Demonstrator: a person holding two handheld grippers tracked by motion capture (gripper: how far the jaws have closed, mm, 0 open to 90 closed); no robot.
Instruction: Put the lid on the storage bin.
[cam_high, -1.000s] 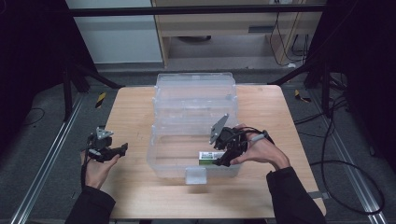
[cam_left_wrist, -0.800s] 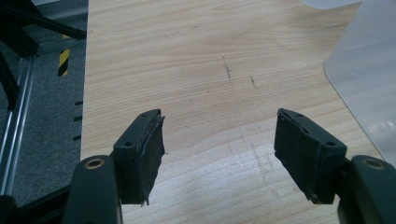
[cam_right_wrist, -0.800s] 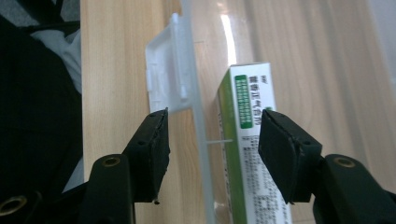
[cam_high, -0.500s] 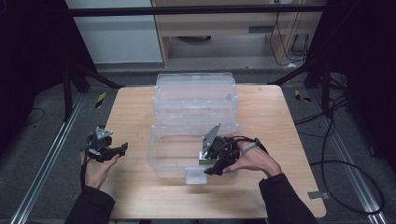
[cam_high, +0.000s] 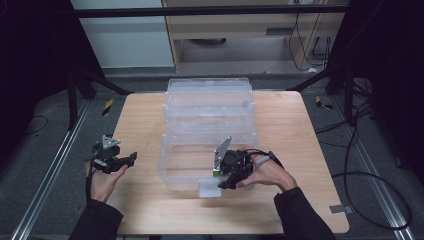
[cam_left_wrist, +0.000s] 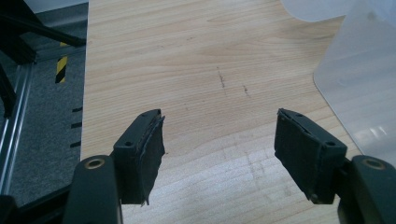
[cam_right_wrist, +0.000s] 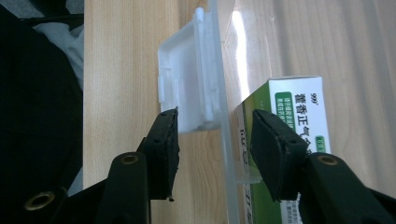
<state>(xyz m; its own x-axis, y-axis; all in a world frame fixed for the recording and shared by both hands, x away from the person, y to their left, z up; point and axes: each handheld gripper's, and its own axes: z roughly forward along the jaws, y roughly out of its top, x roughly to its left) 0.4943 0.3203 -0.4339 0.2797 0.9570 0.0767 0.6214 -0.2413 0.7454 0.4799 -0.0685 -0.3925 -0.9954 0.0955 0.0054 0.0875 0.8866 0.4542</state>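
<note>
Right tongs (cam_high: 226, 181) sit at the front wall of the clear bin (cam_high: 210, 111), jaws parted and straddling that wall — one jaw outside by the white latch (cam_right_wrist: 184, 86), the other inside against the green-and-white box (cam_right_wrist: 299, 109). The box lies inside the bin, at its front edge. I judge the step as working the latch or wall, not lifting the box. Next move: close squarely on the wall without pinching the box. Left tongs (cam_left_wrist: 229, 154) hang wide and empty over the bare bench (cam_left_wrist: 196, 60), left of the bin.
</note>
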